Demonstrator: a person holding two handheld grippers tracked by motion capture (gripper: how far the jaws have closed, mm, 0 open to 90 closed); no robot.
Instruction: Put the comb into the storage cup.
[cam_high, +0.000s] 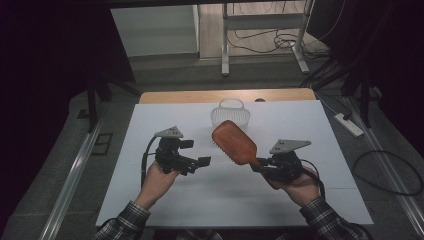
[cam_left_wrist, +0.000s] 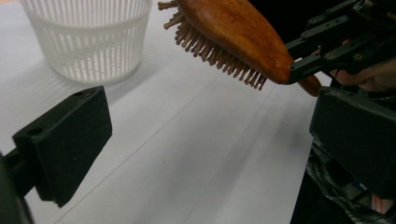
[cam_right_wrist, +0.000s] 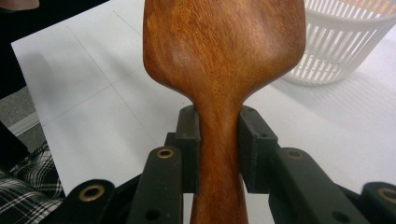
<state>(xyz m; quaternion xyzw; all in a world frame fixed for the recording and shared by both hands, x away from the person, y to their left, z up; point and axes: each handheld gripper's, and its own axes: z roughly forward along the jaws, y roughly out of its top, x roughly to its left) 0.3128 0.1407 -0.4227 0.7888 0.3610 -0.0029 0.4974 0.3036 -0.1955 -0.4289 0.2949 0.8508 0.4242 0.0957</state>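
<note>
A wooden hairbrush (cam_high: 234, 142) hangs in the air over the white table, its bristles facing down and left. My right gripper (cam_high: 260, 165) is shut on its handle; in the right gripper view the two pads (cam_right_wrist: 189, 140) press the handle of the hairbrush (cam_right_wrist: 219, 154) from both sides. My left gripper (cam_high: 196, 153) stands open to the left of the brush with nothing between its jaws. In the left gripper view the brush head (cam_left_wrist: 233, 37) and its bristles are at the upper right, and the wide-apart left pads (cam_left_wrist: 70, 140) frame bare table.
A white slatted plastic basket (cam_high: 230, 117) stands at the back middle of the white table sheet (cam_high: 300, 125), just beyond the brush head; the basket (cam_left_wrist: 91, 42) also appears at upper left in the left gripper view. Cables and a power strip (cam_high: 349, 125) lie on the floor to the right.
</note>
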